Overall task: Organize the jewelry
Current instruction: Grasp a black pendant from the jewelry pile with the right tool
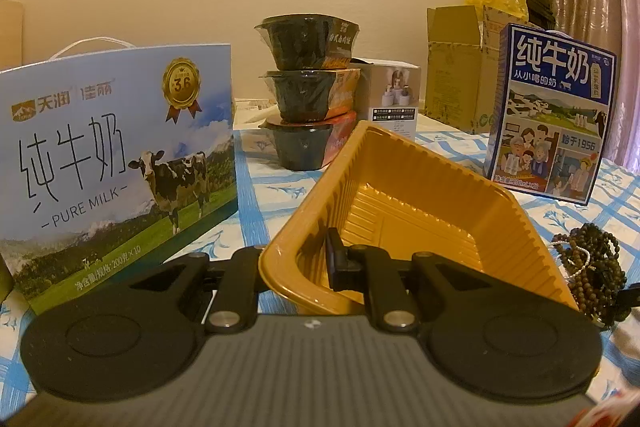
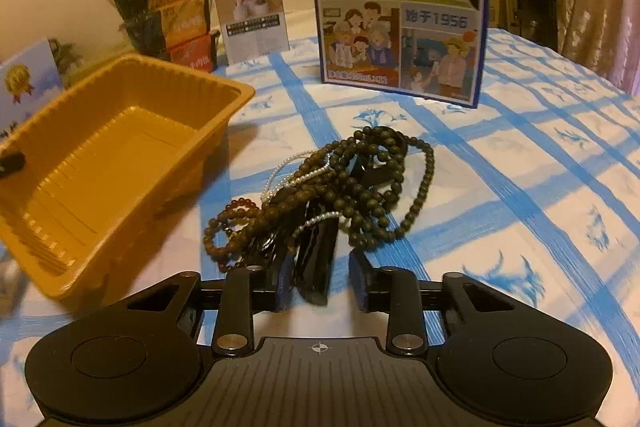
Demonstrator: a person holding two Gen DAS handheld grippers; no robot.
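Observation:
An orange plastic tray (image 1: 420,203) hangs tilted over the table, and my left gripper (image 1: 320,263) is shut on its near wall, one finger (image 1: 335,259) inside and the other hidden behind the wall. The tray (image 2: 120,155) also shows at the left of the right wrist view. A tangled pile of dark bead strings, a thin pearl strand and reddish beads (image 2: 352,183) lies on the cloth beside it, and the same pile (image 1: 588,267) sits at the right edge of the left wrist view. My right gripper (image 2: 322,283) stands open at the pile's near end. A black tassel-like piece (image 2: 316,263) lies between its blue pads (image 2: 285,283), with a gap showing.
A blue-checked tablecloth (image 2: 520,187) covers the table. A large milk carton box (image 1: 116,163) stands on the left and a blue milk box (image 2: 400,7) behind the beads. Stacked black bowls (image 1: 308,91), a small white box (image 1: 394,95) and a cardboard box (image 1: 456,67) line the back wall.

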